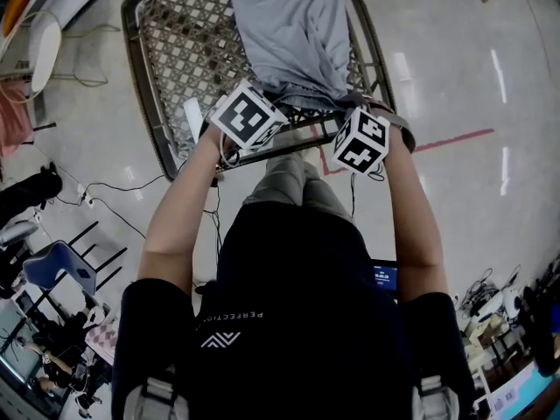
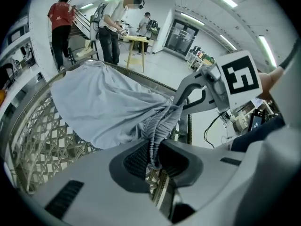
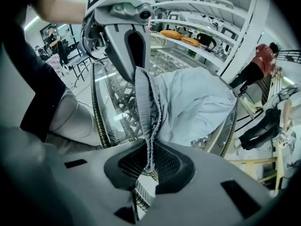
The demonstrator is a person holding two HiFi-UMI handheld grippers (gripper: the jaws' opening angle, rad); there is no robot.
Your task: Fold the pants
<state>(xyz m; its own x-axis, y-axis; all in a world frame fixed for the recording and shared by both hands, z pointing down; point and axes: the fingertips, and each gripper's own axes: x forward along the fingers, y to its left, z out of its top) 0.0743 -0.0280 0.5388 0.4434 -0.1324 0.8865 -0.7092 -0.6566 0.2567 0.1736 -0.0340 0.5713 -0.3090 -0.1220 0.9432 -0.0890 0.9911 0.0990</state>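
Note:
Grey pants [image 1: 293, 33] lie across a metal lattice table [image 1: 175, 51], with the gathered waistband at the near edge. In the left gripper view my left gripper [image 2: 157, 161] is shut on the bunched elastic waistband [image 2: 162, 126], which runs up between its pads. My right gripper [image 3: 149, 166] is likewise shut on the waistband [image 3: 148, 107] a short way along. Each gripper view shows the other gripper close by on the same band. In the head view both marker cubes [image 1: 249, 116] [image 1: 360, 140] sit side by side at the table's near rim and hide the jaws.
The table's tubular rim [image 1: 144, 103] runs just under both grippers. People stand by a wooden table [image 2: 136, 41] in the background. Shelves [image 3: 188, 36] are at the far side. A red tape line [image 1: 455, 138] and cables [image 1: 105, 191] lie on the floor.

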